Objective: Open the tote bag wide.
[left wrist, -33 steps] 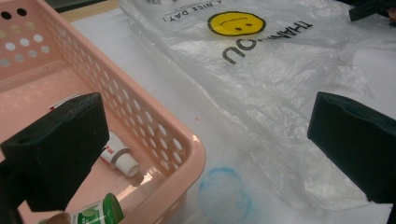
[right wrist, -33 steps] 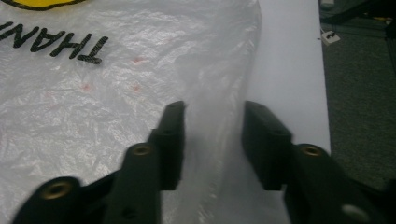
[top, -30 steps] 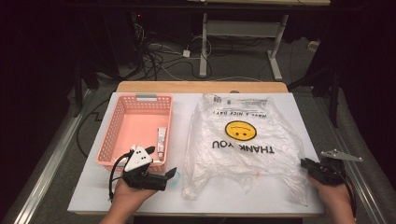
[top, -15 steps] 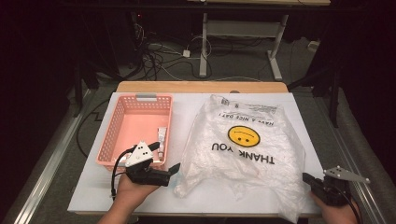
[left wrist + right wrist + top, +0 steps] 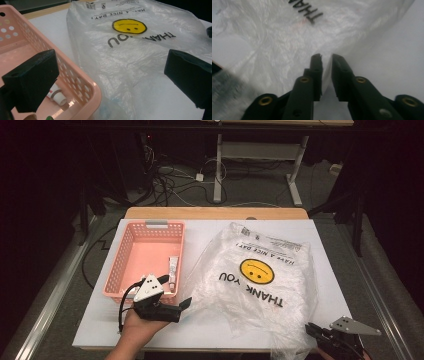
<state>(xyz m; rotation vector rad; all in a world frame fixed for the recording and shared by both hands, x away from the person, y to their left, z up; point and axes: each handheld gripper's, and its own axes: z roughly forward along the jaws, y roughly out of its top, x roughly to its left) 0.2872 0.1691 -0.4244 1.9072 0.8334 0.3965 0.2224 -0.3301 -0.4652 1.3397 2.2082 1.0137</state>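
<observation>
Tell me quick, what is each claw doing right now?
Left claw: open, holding nothing, beside the pink basket.
Right claw: pinching the plastic bag edge, jaws just opened a little.

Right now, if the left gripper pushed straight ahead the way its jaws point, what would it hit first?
Most likely the plastic bag: it lies straight ahead between the open left gripper's jaws. The pink basket sits just off that line, so its corner might brush one jaw; depth is hard to judge.

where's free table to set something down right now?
Bare strip along the near edge of the white table, between the left gripper and right gripper. Narrow strip behind the plastic bag. Crowded: pink basket left, bag across centre-right.
</observation>
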